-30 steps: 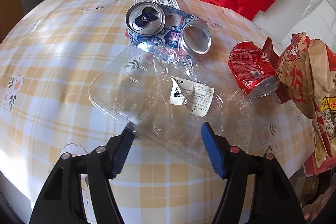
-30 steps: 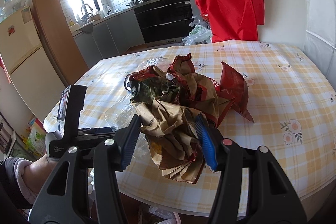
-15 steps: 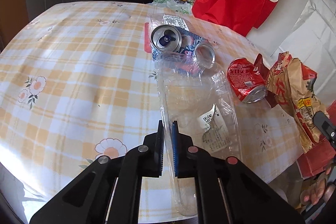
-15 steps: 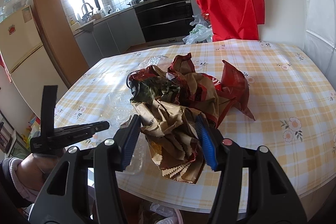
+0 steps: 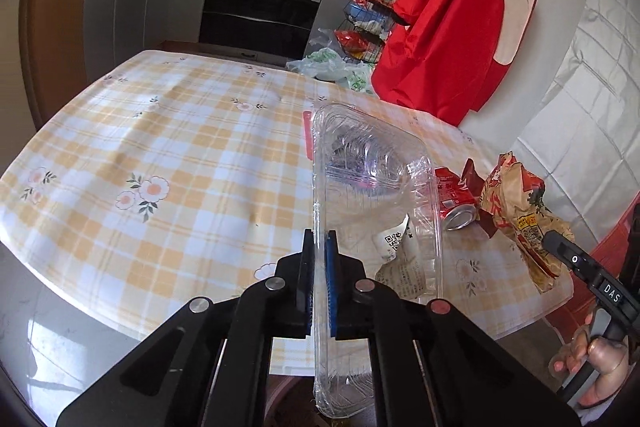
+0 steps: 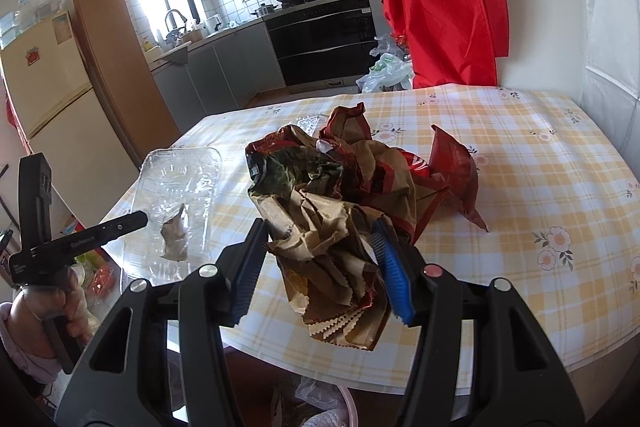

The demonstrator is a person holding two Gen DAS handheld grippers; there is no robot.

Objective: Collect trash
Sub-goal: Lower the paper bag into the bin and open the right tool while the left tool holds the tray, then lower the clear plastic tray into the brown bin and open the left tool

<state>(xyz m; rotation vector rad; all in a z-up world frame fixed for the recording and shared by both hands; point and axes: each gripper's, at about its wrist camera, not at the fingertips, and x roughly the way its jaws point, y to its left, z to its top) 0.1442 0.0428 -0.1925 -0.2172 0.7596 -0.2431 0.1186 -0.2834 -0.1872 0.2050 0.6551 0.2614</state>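
Observation:
My left gripper (image 5: pixel 320 239) is shut on the rim of a clear plastic container (image 5: pixel 372 179), which hangs tilted on edge above the checked table (image 5: pixel 180 163). A crumpled label lies inside it. In the right wrist view the same container (image 6: pixel 180 179) is at the left, with the left gripper (image 6: pixel 136 221) on it. My right gripper (image 6: pixel 319 223) grips a crumpled brown paper bag (image 6: pixel 320 195) at the table's near edge, its pads pressing on both sides. A red can (image 5: pixel 452 195) lies beside the paper bag (image 5: pixel 516 203).
A red wrapper (image 6: pixel 452 163) lies behind the paper bag. A red garment (image 5: pixel 452 27) hangs at the table's far side. Plastic bags (image 5: pixel 336 67) sit on the floor beyond. A pink-rimmed bin (image 6: pixel 348 407) stands below the near table edge.
My left gripper closed on the clear container's rim, then lifted it up and back off the table, turning it on edge. The right gripper and paper bag stayed still.

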